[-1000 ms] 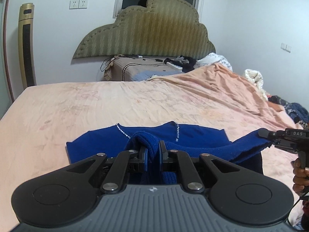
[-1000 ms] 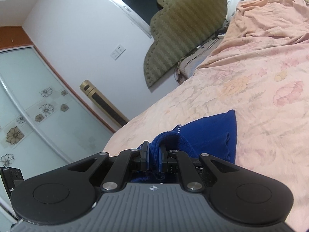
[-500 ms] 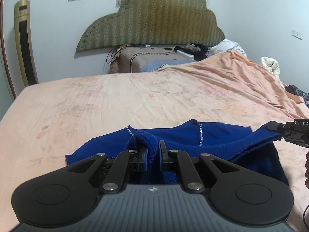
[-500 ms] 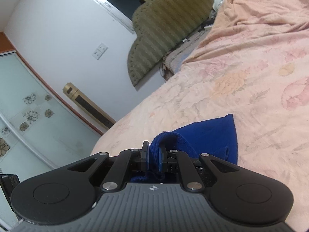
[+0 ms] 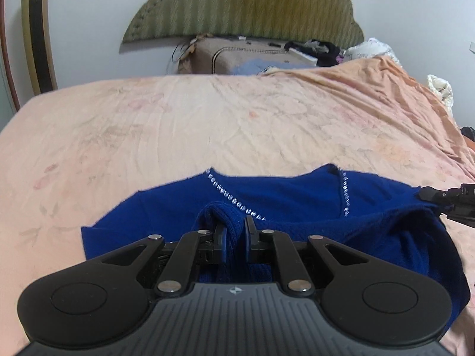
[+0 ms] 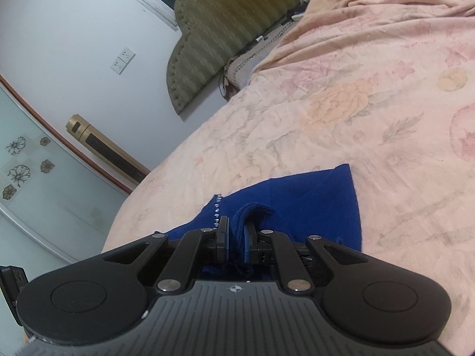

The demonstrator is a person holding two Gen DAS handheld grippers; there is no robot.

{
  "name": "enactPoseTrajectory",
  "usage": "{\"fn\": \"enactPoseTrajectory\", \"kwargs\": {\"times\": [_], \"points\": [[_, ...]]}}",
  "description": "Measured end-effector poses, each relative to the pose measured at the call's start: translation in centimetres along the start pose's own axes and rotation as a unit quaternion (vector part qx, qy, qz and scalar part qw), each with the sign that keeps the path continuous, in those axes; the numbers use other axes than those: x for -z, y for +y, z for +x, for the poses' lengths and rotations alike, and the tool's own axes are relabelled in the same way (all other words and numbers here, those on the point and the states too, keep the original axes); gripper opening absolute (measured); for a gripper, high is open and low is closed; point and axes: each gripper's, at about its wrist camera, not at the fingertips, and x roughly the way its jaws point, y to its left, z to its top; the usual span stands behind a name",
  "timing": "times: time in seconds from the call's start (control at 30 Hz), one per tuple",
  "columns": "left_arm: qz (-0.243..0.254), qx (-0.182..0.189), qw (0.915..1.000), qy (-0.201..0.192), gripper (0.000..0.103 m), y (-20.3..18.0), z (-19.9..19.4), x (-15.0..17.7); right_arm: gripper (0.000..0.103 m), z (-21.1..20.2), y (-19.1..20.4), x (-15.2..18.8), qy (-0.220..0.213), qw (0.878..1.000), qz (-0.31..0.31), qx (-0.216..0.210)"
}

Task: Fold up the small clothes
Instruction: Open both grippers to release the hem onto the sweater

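My blue top (image 5: 285,198) lies half-folded, beaded neckline up — left gripper (image 5: 234,234) and right gripper (image 6: 236,234) each clamp its edge; the near hem is hidden.

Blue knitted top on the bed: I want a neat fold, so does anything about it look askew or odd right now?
Nothing damaged. The blue knitted top with rhinestone trim is mid-fold: both the left tongs and right tongs pinch bunched edges, so the lifted hem sags unevenly over the peach floral bedsheet.

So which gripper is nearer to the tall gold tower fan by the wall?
Left. The left gripper grips the blue knit top on the side toward the fan; the right gripper grips its opposite end.
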Motion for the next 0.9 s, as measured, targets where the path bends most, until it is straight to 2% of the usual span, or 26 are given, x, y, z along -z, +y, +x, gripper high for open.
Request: {"fn": "enactPoseTrajectory", "kwargs": {"times": [0.1, 0.13, 0.2, 0.27, 0.33, 0.4, 0.5, 0.6, 0.77, 0.9], "points": [[-0.019, 0.003, 0.9998, 0.010, 0.014, 0.7, 0.4, 0.1, 0.020, 0.7, -0.9, 0.0, 0.011, 1.000, 0.023, 0.004], [-0.025, 0.000, 0.9996, 0.010, 0.018, 1.0, 0.3, 0.1, 0.030, 0.9, -1.1, 0.0, 0.012, 1.000, 0.025, 0.008], [-0.031, -0.009, 0.9994, 0.008, 0.025, 1.5, 0.1, 0.0, 0.040, 0.9, -1.3, 0.0, 0.010, 1.000, 0.023, 0.010], [-0.034, -0.029, 0.9990, -0.001, 0.034, 1.9, -0.4, -0.2, 0.056, 0.7, -1.3, 0.0, 0.005, 1.000, 0.011, 0.014], [-0.031, -0.064, 0.9973, -0.018, 0.061, 2.4, -1.1, -0.4, 0.060, 0.3, -1.1, -0.1, -0.004, 1.000, -0.004, 0.023], [-0.035, -0.088, 0.9948, -0.037, 0.070, 3.0, -1.9, -0.5, 0.060, -0.2, -0.9, -0.3, -0.014, 0.999, -0.019, 0.035], [-0.046, -0.076, 0.9951, -0.042, 0.070, 3.9, -3.0, -0.6, 0.062, -0.7, -0.9, -0.5, -0.023, 0.998, -0.034, 0.048], [-0.033, -0.059, 0.9970, -0.039, 0.070, 3.8, -3.8, -0.2, 0.062, -0.9, -1.4, -0.7, -0.021, 0.998, -0.033, 0.051], [0.045, -0.018, 0.9986, -0.023, 0.073, 1.5, -4.2, 1.6, 0.063, -1.0, -1.3, -0.5, -0.014, 0.998, -0.047, 0.047], [0.122, -0.025, 0.9921, -0.016, 0.075, -0.9, -4.3, 3.6, 0.068, -0.3, 0.5, 0.1, 0.003, 0.992, -0.110, 0.063]]}}
